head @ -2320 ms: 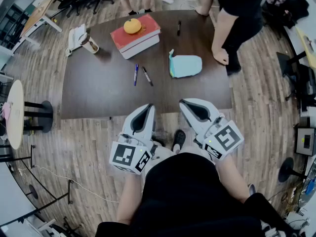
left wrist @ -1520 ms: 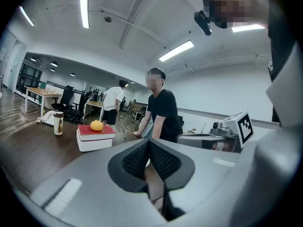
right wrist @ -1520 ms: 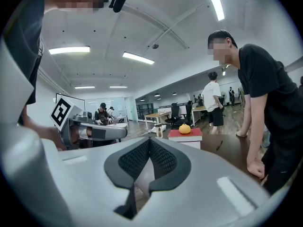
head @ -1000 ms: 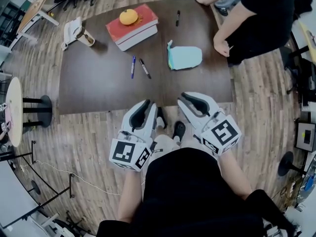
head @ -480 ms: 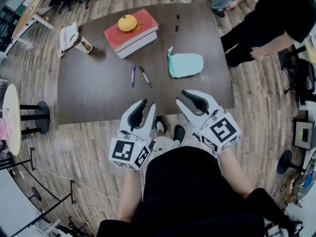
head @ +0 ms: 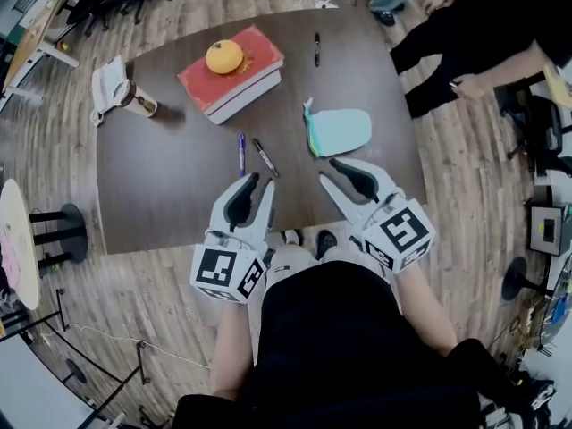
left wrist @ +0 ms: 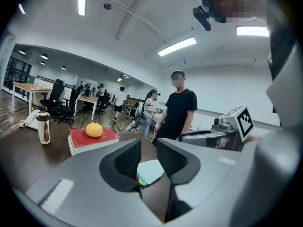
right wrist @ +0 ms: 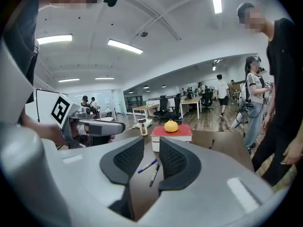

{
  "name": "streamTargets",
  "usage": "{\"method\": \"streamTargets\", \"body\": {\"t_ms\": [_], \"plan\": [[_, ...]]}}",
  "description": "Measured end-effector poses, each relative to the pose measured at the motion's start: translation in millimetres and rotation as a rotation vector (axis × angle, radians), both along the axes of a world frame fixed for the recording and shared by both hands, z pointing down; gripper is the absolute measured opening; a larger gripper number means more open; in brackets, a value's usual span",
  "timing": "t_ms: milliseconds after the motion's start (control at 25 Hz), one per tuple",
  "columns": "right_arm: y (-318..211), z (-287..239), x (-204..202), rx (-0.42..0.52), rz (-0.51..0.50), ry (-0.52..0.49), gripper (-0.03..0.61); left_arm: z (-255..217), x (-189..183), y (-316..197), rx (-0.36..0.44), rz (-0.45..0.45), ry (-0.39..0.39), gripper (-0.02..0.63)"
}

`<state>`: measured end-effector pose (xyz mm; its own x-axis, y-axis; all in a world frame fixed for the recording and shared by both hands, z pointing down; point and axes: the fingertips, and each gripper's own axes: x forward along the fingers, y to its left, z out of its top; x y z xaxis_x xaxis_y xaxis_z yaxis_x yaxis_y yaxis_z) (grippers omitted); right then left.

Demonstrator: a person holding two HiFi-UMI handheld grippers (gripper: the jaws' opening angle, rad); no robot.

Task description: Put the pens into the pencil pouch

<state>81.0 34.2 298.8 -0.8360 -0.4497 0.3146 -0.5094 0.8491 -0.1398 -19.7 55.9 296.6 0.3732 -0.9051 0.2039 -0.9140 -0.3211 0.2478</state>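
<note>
On the dark table [head: 170, 186] lie a blue pen [head: 240, 153] and a black pen [head: 265, 157] side by side, with a light blue pencil pouch [head: 340, 130] to their right. A third, black pen [head: 315, 49] lies near the far edge. My left gripper [head: 262, 183] hovers open just short of the two pens, nothing between its jaws. My right gripper [head: 329, 170] is open and empty, just in front of the pouch. The left gripper view shows the pouch [left wrist: 150, 170] past its jaws. In the right gripper view the blue pen [right wrist: 147, 166] and black pen [right wrist: 154, 174] show between the jaws.
A stack of red books [head: 234, 77] with an orange fruit [head: 223, 56] on top stands at the table's far left. A cup [head: 138, 104] and a white object [head: 107, 79] sit at the left corner. A person [head: 474, 34] stands by the table's right side.
Both grippers have moved forward from in front of the table to over its near edge, closer to the pens and pouch. The left jaws have opened wider. The bystander has shifted right.
</note>
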Motion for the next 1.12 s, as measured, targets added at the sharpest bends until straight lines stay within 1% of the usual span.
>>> {"method": "streamTargets", "body": {"t_ms": [520, 760, 1040, 1120], "plan": [[-48.2, 21.6, -37.1, -0.044, 0.112, 0.056, 0.083, 19.4, -46.3, -57.3, -0.032, 0.088, 0.031, 0.101], [-64.6, 37.1, -45.3, -0.062, 0.163, 0.098, 0.084, 34.7, -58.3, -74.4, -0.058, 0.134, 0.032, 0.101], [-81.7, 55.7, -48.1, -0.06, 0.2, 0.172, 0.084, 52.6, -66.5, -82.3, -0.095, 0.158, 0.04, 0.101], [-83.8, 63.1, -48.8, -0.081, 0.209, 0.2, 0.084, 58.8, -67.1, -83.2, -0.109, 0.162, 0.044, 0.101]]}}
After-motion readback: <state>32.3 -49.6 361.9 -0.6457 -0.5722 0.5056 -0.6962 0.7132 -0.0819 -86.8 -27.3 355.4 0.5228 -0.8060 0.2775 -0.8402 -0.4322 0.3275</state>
